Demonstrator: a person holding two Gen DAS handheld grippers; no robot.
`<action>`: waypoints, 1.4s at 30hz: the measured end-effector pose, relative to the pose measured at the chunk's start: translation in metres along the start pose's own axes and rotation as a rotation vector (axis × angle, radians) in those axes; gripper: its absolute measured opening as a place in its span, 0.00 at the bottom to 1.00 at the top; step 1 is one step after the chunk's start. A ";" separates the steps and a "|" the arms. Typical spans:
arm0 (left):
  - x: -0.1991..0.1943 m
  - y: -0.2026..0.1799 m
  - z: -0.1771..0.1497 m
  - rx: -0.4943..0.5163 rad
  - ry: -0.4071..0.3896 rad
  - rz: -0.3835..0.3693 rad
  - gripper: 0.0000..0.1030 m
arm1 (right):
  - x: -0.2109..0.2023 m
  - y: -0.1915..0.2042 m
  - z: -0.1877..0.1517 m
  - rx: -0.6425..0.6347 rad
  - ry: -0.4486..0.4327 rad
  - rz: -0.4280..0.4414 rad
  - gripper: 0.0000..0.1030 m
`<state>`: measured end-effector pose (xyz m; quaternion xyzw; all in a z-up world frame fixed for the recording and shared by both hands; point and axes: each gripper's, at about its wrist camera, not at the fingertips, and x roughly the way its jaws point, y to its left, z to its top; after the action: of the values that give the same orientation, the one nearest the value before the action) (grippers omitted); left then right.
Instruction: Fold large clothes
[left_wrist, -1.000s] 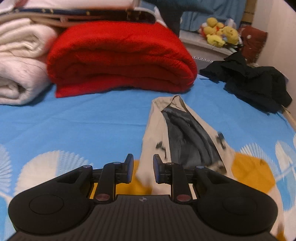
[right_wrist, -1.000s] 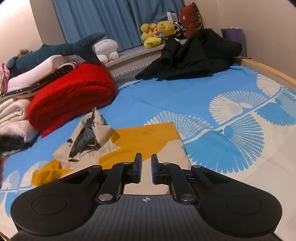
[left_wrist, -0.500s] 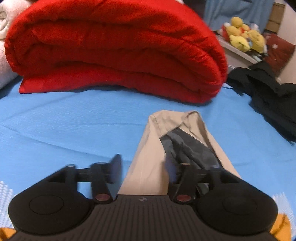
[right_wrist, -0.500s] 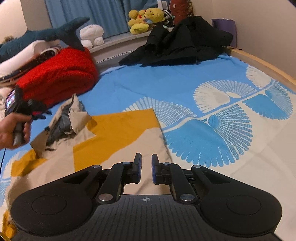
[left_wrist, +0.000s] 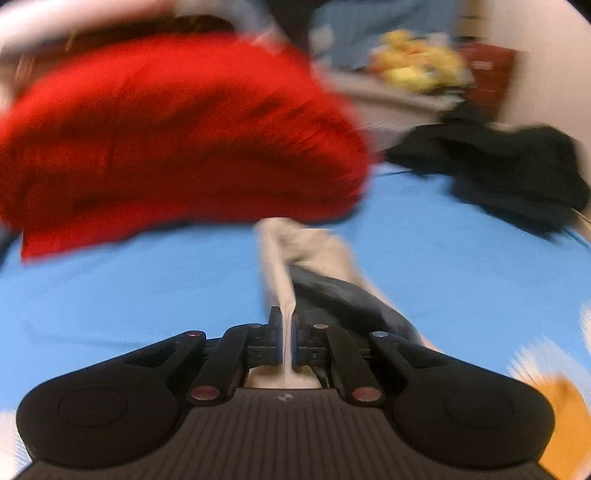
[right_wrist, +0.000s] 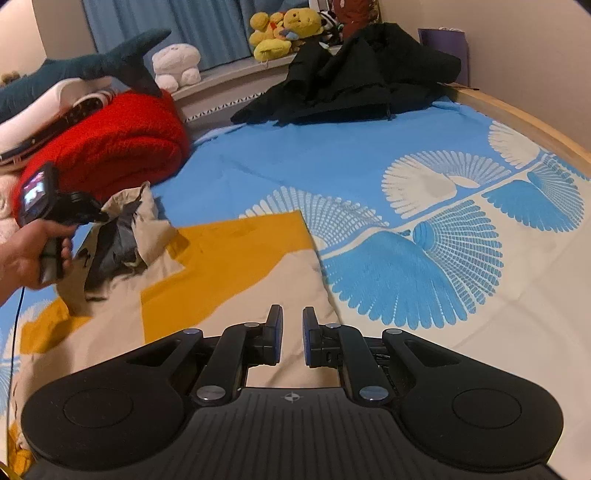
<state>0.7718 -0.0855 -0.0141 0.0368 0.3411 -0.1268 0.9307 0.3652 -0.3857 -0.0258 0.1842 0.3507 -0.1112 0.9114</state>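
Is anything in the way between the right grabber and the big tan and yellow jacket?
Nothing visible. The right gripper hangs just over the jacket, jaws slightly apart and empty. The left gripper is already shut on the jacket's hood edge.

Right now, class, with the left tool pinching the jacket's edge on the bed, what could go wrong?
1. The left tool holds only a thin beige edge of the jacket; it could slip out when pulled.
2. The red blanket lies close behind the hood, so the lifted fabric might snag or drag on it.
3. The right tool is open and holds nothing, so the jacket may bunch unevenly.
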 end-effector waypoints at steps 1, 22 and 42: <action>-0.028 -0.007 -0.006 0.047 -0.033 -0.039 0.04 | -0.002 0.000 0.001 0.005 -0.008 0.003 0.11; -0.261 0.031 -0.237 -0.436 0.189 -0.072 0.19 | -0.007 0.019 -0.005 0.236 0.048 0.320 0.34; -0.223 0.053 -0.236 -0.746 0.082 -0.275 0.00 | 0.029 0.081 -0.041 0.301 0.179 0.534 0.00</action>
<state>0.4737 0.0496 -0.0521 -0.3448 0.4023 -0.1159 0.8401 0.3886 -0.2976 -0.0526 0.4118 0.3483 0.0981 0.8364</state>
